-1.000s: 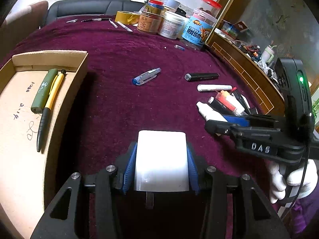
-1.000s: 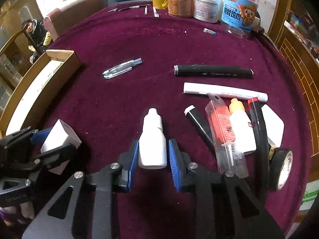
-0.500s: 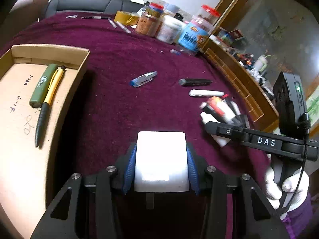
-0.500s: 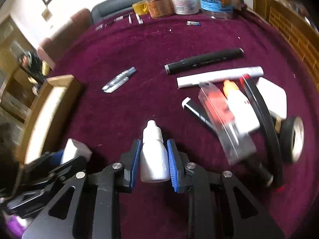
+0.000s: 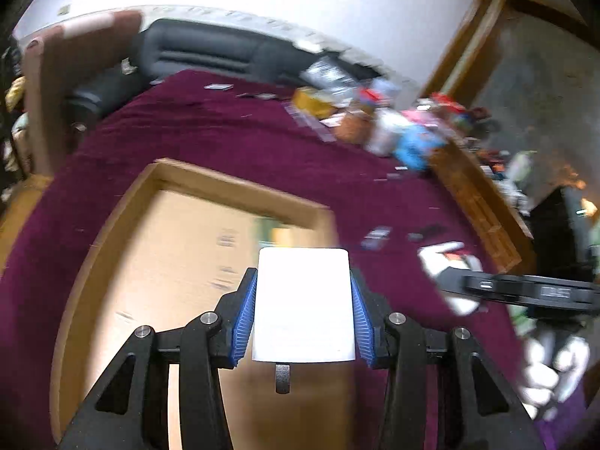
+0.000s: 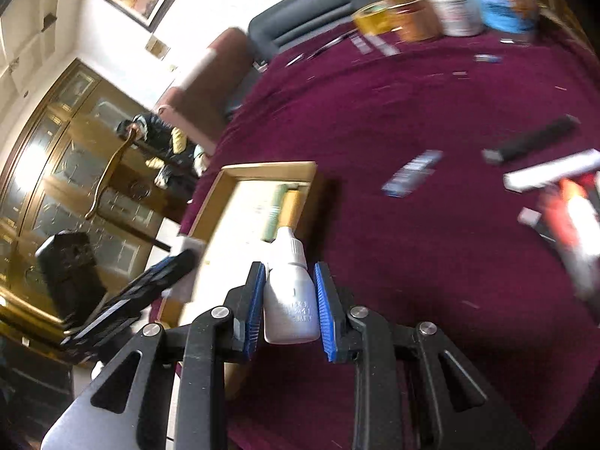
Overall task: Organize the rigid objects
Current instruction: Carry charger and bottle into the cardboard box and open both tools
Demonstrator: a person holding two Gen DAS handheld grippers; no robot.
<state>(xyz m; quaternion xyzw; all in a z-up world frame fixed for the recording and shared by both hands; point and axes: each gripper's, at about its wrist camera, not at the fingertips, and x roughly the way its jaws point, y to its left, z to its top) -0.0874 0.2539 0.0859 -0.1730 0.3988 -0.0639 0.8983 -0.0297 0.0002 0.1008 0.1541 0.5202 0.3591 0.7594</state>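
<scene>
My left gripper [image 5: 303, 307] is shut on a white box [image 5: 303, 300], held in the air over the cardboard tray [image 5: 123, 262] in the left wrist view. My right gripper [image 6: 289, 300] is shut on a small white dropper bottle [image 6: 290, 292], lifted off the cloth near the tray's [image 6: 228, 180] right wall. A green pen and a yellow pen [image 6: 285, 206] lie inside the tray. In the right wrist view the left gripper [image 6: 165, 273] with the white box shows at the left, over the tray. The picture is blurred by motion.
On the maroon cloth [image 6: 412, 131] lie a blue-and-silver pen [image 6: 412, 172], a black marker [image 6: 532, 142], a white marker [image 6: 551, 174] and a red-and-white heap [image 6: 573, 217]. Jars and a tape roll [image 6: 431, 0] stand at the far edge. A gloved hand [image 5: 543, 367] holds the right gripper.
Both grippers rose from the cloth and swung left toward the tray with their loads. The left one now hangs over the tray; the bottle has left the cloth.
</scene>
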